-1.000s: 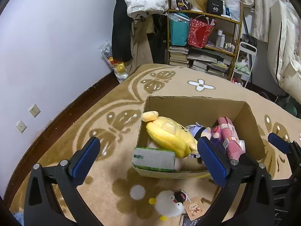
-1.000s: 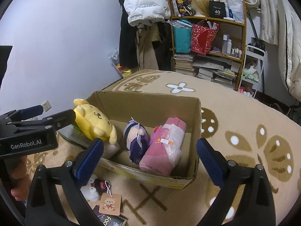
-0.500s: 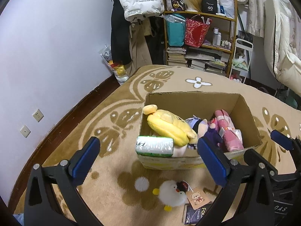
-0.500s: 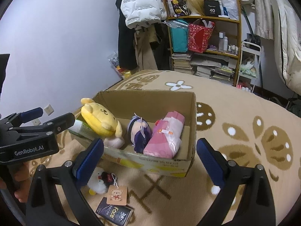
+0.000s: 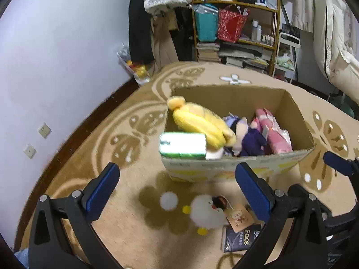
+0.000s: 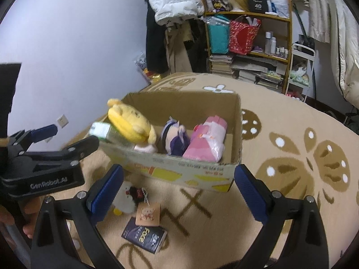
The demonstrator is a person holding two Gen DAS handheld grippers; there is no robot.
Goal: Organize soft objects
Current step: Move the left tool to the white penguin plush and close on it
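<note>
Blue-padded and spread wide, your left gripper (image 5: 177,185) hangs over the rug (image 5: 125,222) with nothing between its fingers (image 5: 102,187). Your right gripper (image 6: 179,192) is likewise wide apart and grips nothing; it too hovers above the rug, short of the box (image 6: 190,172). From the right wrist view you can see the left gripper off to the left side, held beside the box's near left corner, apart from it.

Just below and between your left fingers lies a white plush (image 5: 207,213) with yellow feet, flat on the rug in front of the box. A dark keychain toy (image 5: 221,201) touches its right side, with a tan tag (image 5: 240,217) attached. The tag overlaps a dark packet (image 6: 144,237) printed "Face", which lies on the rug nearest to you.

Beyond these stands the open cardboard box. Inside, from left to right, you have a yellow plush (image 5: 199,123) leaning against the left wall with its head above the rim, a purple doll (image 6: 176,137) in the middle, and a pink bundle (image 6: 206,141) in clear wrap toward the right. A green carton (image 5: 182,145) sits at the near left corner, poking over the edge.

Farther back, a wooden shelf (image 5: 237,22) stands against the wall, loaded with bags, books and bottles, with coats hanging to its left
</note>
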